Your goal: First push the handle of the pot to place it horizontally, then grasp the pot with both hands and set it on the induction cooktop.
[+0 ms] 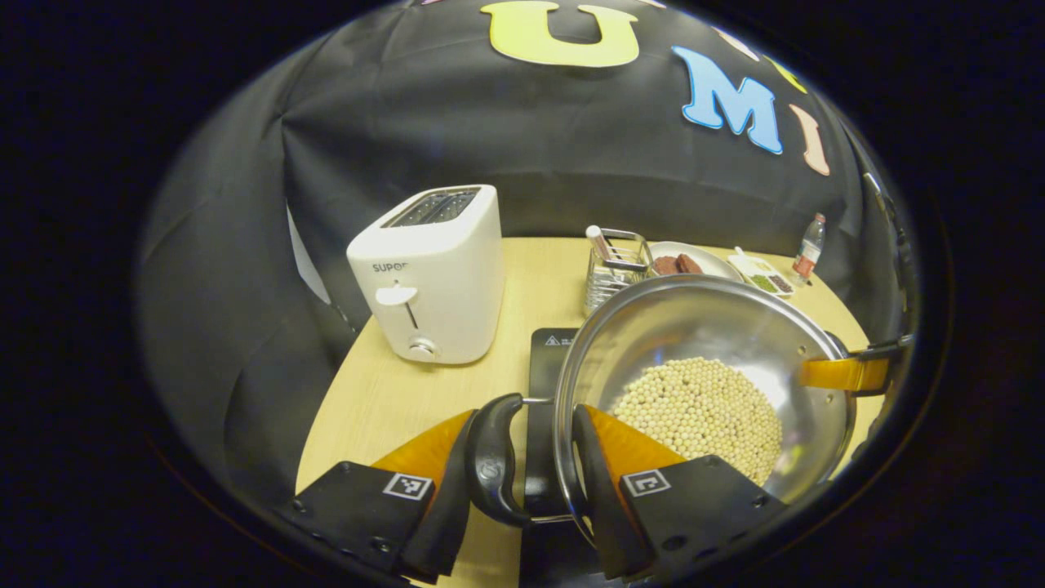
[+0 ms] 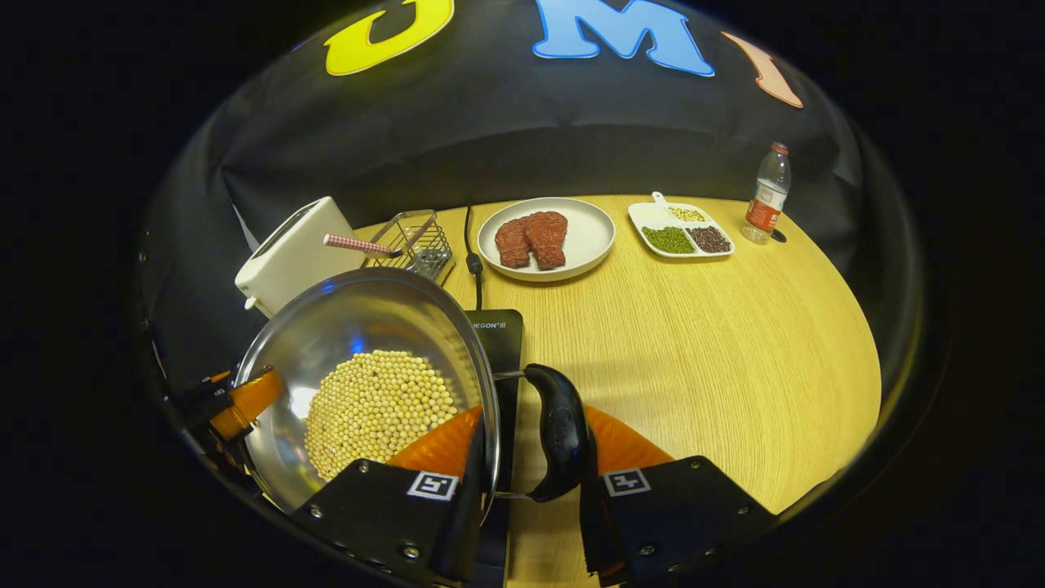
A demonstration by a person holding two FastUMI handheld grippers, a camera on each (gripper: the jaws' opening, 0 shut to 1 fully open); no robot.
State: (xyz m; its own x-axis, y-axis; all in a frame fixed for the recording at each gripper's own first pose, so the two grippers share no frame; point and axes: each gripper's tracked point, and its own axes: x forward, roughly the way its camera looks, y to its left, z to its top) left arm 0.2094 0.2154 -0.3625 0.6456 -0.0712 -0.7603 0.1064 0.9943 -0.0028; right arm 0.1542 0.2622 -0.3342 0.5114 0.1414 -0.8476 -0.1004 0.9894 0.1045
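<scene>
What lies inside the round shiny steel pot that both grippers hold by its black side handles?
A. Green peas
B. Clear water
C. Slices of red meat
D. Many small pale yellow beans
D. The round shiny steel pot holds a heap of small pale yellow beans; the red meat lies apart on a white round plate at the back of the wooden table.
</scene>
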